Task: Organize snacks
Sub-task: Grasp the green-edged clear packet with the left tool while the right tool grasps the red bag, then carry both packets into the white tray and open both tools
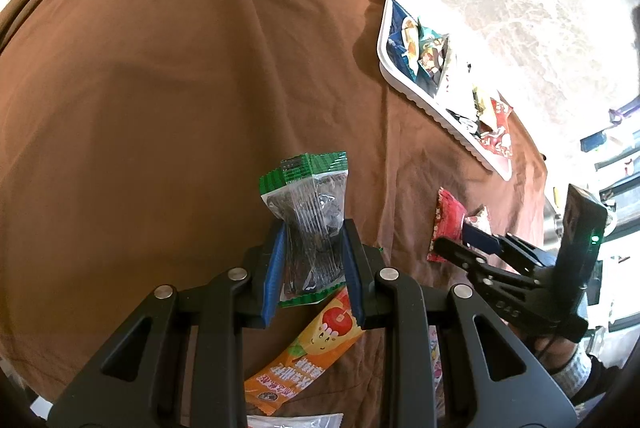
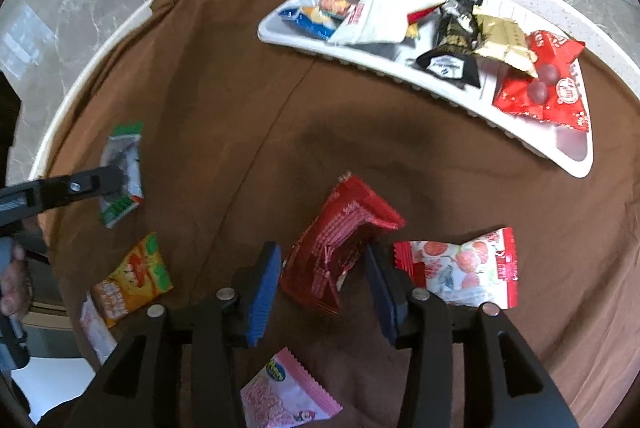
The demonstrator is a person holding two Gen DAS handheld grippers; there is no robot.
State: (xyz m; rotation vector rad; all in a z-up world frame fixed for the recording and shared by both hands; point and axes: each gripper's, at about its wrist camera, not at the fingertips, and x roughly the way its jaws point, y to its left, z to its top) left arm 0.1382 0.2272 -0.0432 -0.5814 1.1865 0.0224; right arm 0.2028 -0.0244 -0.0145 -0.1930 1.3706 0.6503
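Here the left tool [image 1: 310, 260] was clenched on a clear packet with green ends [image 1: 308, 224], its blue pads pressing the packet from both sides and holding it just above the brown cloth [image 1: 160, 88] of the worktop. The right tool [image 2: 324, 280] was released: its jaws stood apart around a red packet [image 2: 336, 248], and in the right wrist view a gap showed between each pad and the wrapper, so the red packet lay on the cloth, not gripped. Just to its right lay a white packet with strawberry print [image 2: 460, 268]. An orange packet [image 2: 132, 280] lay near the left edge and a pink packet [image 2: 288, 396] at the near edge. The white tray [image 2: 288, 38] stood at the far right of the worktop, already carrying several snacks, with a bare part at its right end.

I judge the step in hand to be the taking of the red packet. To do it well, the right tool should come lower until both pads are beside the thick middle of the packet, and only then close. The wrapper looked crinkled and slippery, so a grip on a thin edge could slide off. The right pad should also stay clear of the strawberry packet. Meanwhile the left tool should keep its packet steady, then carry it to the tray.
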